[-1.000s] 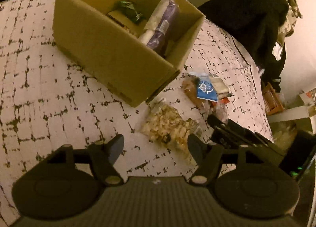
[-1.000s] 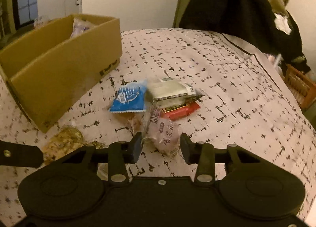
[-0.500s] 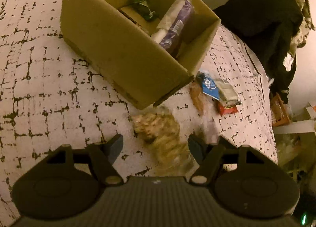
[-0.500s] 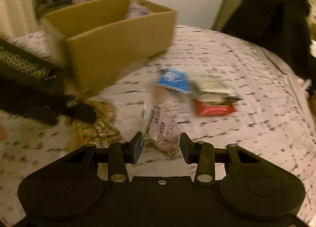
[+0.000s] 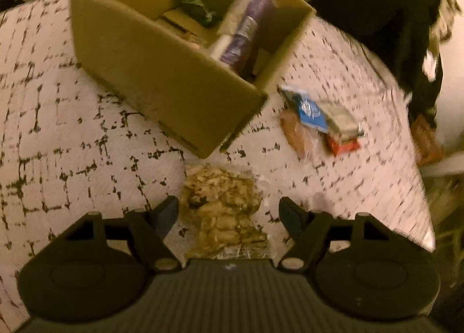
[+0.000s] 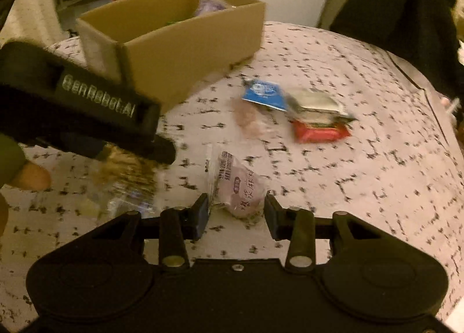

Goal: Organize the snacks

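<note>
- Between the spread fingers of the left gripper (image 5: 227, 211) lies a clear bag of pale snacks (image 5: 226, 211), its near end hidden by the gripper body.
- Beyond them stands the cardboard box (image 5: 162, 77).
- Right gripper (image 6: 236, 214), fingers apart, brackets a pink packet (image 6: 240, 191); whether they touch it is unclear.

Left gripper (image 5: 227, 211) at 6 o'clock, jaws spread wide, fingertips apart on either side of a clear bag of pale nuts (image 5: 224, 211); contact with the bag not discernible. Bag flat on white cloth with black crackle pattern (image 5: 72, 130). Open cardboard box (image 5: 162, 80) at 11 to 12 o'clock, one corner close to the bag's far end. Inside: green packet (image 5: 197, 8) toward the back, purple packet (image 5: 243, 40) leaning against the right wall. At 2 to 3 o'clock, just right of the box, a cluster: blue packet (image 5: 310, 112), grey-white packet (image 5: 342, 119) overlapping it, red packet (image 5: 343, 144) underneath, orange-brown packet (image 5: 294, 132) beside. Dark garment (image 5: 385, 14) at 1 o'clock. Slight motion blur.
</note>
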A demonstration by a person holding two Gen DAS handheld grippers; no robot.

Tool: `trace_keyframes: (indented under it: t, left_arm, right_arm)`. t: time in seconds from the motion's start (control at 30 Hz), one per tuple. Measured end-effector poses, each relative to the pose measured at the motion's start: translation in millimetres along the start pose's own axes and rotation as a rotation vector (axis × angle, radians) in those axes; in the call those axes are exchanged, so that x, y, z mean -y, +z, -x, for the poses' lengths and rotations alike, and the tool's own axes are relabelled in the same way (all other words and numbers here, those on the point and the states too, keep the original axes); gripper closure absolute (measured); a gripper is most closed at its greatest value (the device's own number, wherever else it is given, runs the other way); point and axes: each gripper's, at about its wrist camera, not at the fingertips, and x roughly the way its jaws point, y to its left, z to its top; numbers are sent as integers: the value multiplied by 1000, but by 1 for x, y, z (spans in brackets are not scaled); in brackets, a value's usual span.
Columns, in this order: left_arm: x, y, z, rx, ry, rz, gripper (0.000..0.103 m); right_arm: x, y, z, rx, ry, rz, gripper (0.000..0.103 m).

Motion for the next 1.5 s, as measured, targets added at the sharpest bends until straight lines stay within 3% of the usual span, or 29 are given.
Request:
trace_keyframes:
  t: [0.17, 0.27, 0.43, 0.57, 0.6, 1.23, 1.5]
  left_arm:
    - [17, -3, -5, -4, 100, -68, 33]
    - [23, -4, -10, -18, 158, -103, 43]
    - [29, -3, -12, -31, 185, -153, 49]
    - [26, -4, -6, -20, 159, -159, 51]
    - [25, -5, -1, -8, 155, -162, 56]
    - [24, -3, 50, 62, 43, -173, 56]
    - [40, 4, 80, 115, -20, -195, 56]
  right_arm:
    - [2, -2, 1, 5, 3, 3, 63]
    - [2, -1, 2, 4, 4, 6, 63]
    - [2, 1, 1, 9, 8, 4, 63]
    - [4, 0, 4, 22, 5, -13, 63]
    - [5, 0, 5, 25, 0, -17, 63]
    - [15, 5, 16, 78, -35, -63, 64]
    - [26, 12, 30, 158, -66, -126, 66]
